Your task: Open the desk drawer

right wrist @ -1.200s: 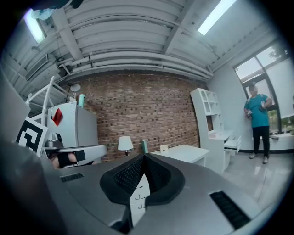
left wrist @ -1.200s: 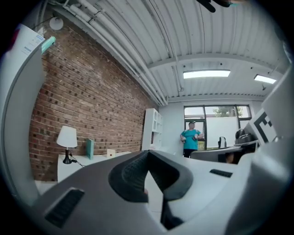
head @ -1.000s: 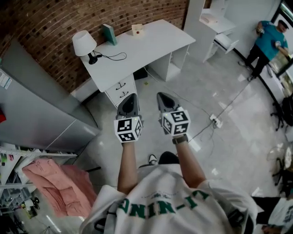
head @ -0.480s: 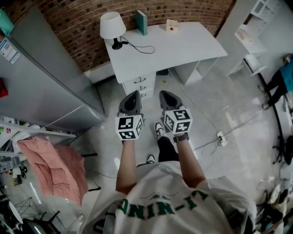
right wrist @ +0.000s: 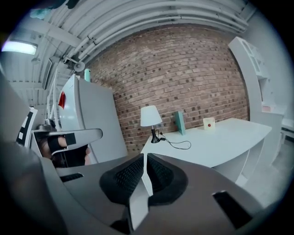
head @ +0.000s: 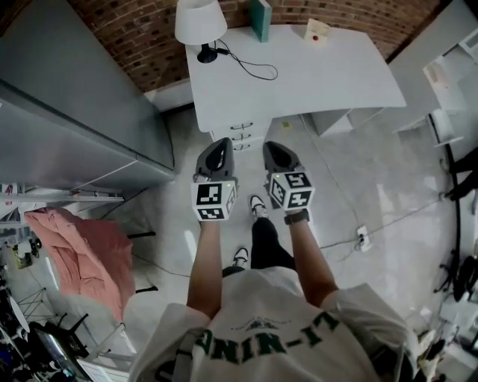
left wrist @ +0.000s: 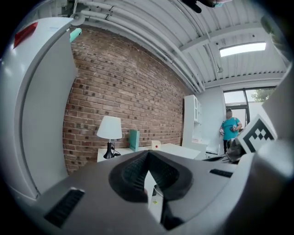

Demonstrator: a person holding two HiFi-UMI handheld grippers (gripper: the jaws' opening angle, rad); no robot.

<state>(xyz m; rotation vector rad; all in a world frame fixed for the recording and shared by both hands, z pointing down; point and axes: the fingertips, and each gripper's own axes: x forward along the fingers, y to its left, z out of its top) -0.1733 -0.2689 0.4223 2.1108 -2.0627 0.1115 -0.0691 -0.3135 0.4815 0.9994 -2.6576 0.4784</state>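
The head view looks steeply down from overhead, the bench [head: 328,74] at twelve o'clock, while both gripper views face it almost level from lower down, all three sharing its lamp [head: 200,21].

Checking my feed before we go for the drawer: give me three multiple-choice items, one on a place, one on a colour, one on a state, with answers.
1. The lamp stands: A on the floor; B on the desk; C on a shelf.
2. The upright book is: A red; B teal; C black.
3. The right gripper is: A shut and empty; B wide open; C gripping a handle.
Answers: 1 B, its base sits on the desktop; 2 B, its cover is teal; 3 A, its jaws meet, nothing between.
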